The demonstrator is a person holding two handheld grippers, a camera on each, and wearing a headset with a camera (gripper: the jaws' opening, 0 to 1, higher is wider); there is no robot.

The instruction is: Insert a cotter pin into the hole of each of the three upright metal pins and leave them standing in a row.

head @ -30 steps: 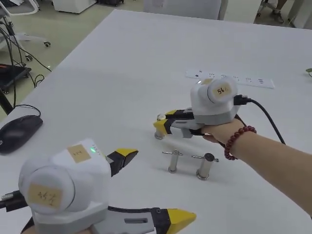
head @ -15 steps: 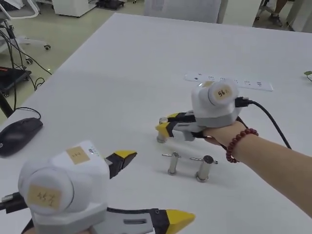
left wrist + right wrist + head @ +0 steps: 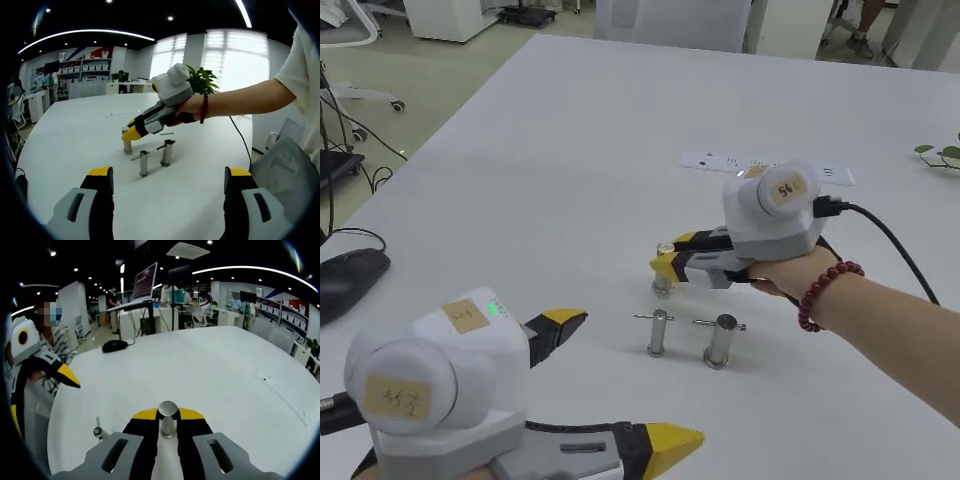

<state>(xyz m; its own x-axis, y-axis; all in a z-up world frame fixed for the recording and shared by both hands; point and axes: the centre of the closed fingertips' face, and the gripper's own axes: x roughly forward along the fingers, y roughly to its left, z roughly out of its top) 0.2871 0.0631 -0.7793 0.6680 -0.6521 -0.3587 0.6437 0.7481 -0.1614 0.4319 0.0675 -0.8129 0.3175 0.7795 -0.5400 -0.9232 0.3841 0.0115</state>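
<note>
**Third pin under clamp.** The third metal pin (image 3: 168,426) is pinched near its top between the closed-in jaws of the right gripper (image 3: 667,266). It is stood upright on the table (image 3: 570,150), on the person's side of the power strip (image 3: 765,166). No cotter is seen through it, and its hole may be covered by the jaws. Farther from the power strip, the middle pin (image 3: 658,332) and the end pin (image 3: 720,341) are stood side by side, each crossed by a cotter pin (image 3: 703,322). Farthest from the power strip, the left gripper (image 3: 170,172) is held with its jaws spread wide and nothing between them. Three risks are judged from here. The narrow-based clamped pin could be tipped by a sideways pull on release. The nearby middle pin could be struck if the clamped one is dragged. The row could be left crooked, since the clamped pin is set nearer the power strip than the other two.
</note>
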